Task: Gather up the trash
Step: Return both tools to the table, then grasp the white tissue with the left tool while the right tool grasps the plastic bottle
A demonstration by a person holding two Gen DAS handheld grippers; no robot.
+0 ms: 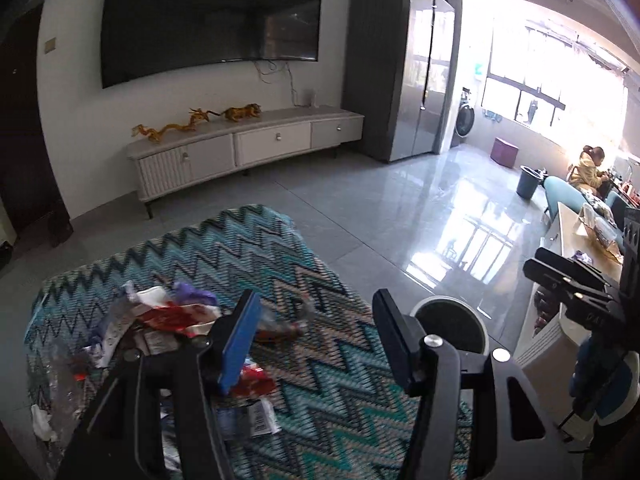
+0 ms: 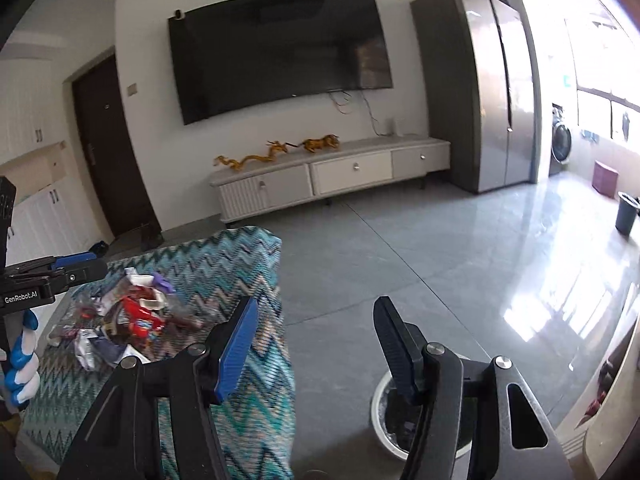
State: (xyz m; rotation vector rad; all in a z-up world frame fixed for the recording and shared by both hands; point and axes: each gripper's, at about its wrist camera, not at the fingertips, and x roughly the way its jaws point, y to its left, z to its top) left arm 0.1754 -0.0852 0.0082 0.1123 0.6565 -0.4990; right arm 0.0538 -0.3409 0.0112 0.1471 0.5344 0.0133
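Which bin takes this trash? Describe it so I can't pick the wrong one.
Start at the zigzag-patterned cover where the wrappers lie. On the grey tile floor just off its right edge stands a round bin with a white rim and dark inside. The other bin is dark blue-grey, far off toward the bright window.

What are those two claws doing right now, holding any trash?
Left gripper: open, holding nothing.
Right gripper: open, holding nothing.
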